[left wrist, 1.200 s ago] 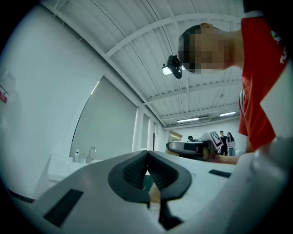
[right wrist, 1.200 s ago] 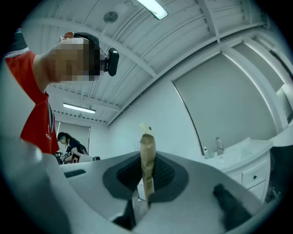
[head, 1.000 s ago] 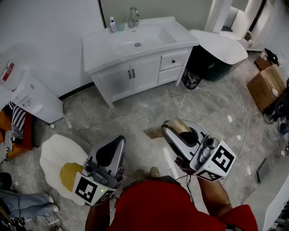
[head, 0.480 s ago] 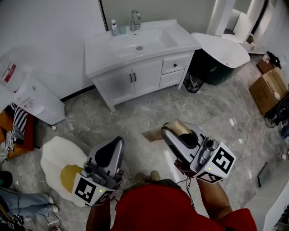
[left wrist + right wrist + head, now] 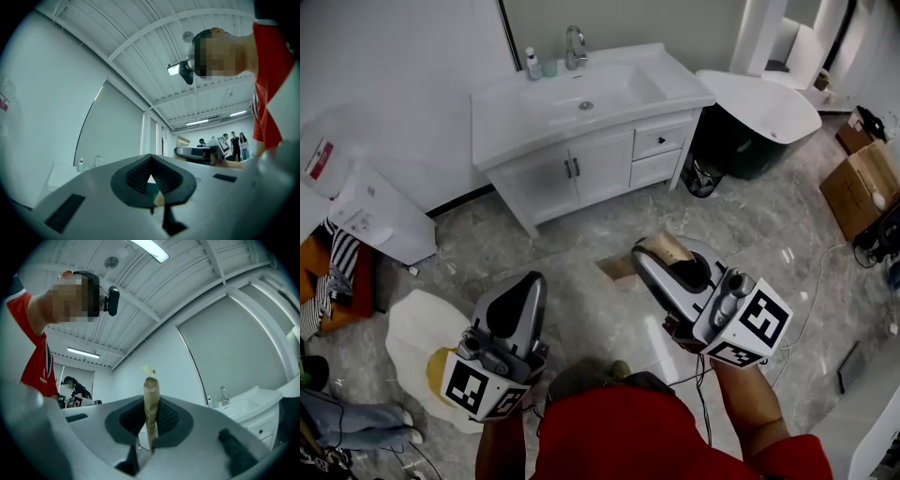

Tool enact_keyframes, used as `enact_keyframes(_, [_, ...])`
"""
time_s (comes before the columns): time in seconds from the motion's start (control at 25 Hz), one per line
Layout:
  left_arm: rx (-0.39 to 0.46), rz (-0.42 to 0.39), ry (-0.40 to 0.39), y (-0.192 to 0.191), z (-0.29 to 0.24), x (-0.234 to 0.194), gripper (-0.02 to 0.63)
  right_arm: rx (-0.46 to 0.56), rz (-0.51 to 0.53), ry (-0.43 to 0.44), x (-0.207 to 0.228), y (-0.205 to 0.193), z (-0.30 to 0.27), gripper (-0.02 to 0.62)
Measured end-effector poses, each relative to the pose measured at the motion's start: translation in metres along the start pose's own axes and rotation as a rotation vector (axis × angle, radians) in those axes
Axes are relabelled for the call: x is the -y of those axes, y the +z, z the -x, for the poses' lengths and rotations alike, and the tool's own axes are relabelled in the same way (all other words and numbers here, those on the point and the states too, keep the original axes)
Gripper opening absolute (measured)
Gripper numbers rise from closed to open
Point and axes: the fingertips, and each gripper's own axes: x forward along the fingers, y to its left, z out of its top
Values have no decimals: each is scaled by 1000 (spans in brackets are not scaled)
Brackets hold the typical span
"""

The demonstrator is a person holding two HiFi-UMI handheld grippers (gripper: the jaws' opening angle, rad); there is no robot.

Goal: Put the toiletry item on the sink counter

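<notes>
The toiletry item is a flat tan packet, standing upright between the pads of my right gripper, which is shut on it. In the head view the packet sticks out of the right gripper over the marble floor, well short of the white sink counter. That counter carries a faucet and a small bottle at its back edge. My left gripper hovers low on the left. Its pads meet at the tips with nothing held.
A white cabinet with drawers stands under the counter. A white unit is at the left wall. An egg-shaped mat lies by my left gripper. A dark bin under a white lid and a cardboard box stand to the right. People stand far off.
The left gripper has drifted a little to the left and down. The right gripper keeps its hold on the packet and has barely moved.
</notes>
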Motion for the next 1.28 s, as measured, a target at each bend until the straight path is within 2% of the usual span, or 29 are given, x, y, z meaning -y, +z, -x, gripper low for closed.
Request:
enact_keyframes(0.24, [4,7,13,0,-15,-20,17,5,-11,-9,25,3,-16,41])
enact_keyframes(0.52, [19,12,14,-11,-43,-70,17,0,1,-17,68,-3,-57,41])
enact_keyframes(1.0, [11,7,-30,-9,-129,-229,17,2,14,-32,161,-2,-192,41])
enact_keyframes(1.28, [14,2,-54,-7,-163,-305,17,4,19,-60,204,-6,-256,41])
